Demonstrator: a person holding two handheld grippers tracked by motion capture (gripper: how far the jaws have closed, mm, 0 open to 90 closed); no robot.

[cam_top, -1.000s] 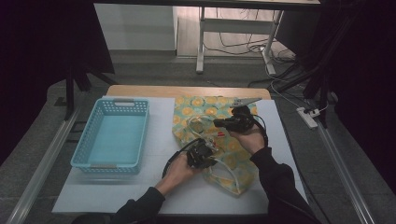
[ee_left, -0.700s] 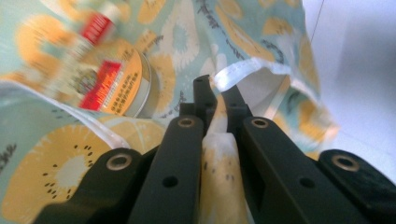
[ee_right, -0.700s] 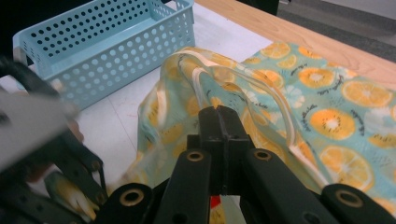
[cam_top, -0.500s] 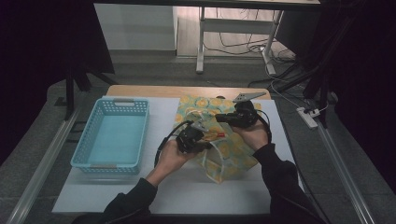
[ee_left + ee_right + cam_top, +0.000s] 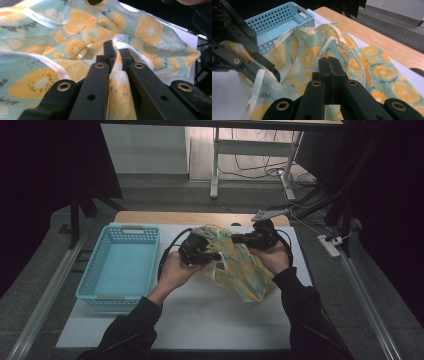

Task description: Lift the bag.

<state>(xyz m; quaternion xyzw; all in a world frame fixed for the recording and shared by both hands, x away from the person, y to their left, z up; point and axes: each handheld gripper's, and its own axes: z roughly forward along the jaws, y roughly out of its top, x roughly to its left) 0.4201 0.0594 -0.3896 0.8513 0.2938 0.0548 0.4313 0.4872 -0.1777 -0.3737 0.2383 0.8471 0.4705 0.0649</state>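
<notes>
Frame centre: cloth (image 5: 240, 265) hangs between both grippers. Left gripper (image 5: 117, 51) clamps a fold between its fingers; right gripper (image 5: 329, 62) clamps the upper edge.

Cloth (image 5: 240, 265) hangs between both tools (perhaps touching the table (image 5: 200, 320)); basket (image 5: 120, 265) lies left.

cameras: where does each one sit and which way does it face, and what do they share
High view: above the person's side, facing forward and down on the table; forearms, both hands.
Left gripper view: on the left gripper, facing along its jaws, shut on the cloth.
Right gripper view: on the right gripper, facing cloth and basket.
All three share the cloth.
</notes>
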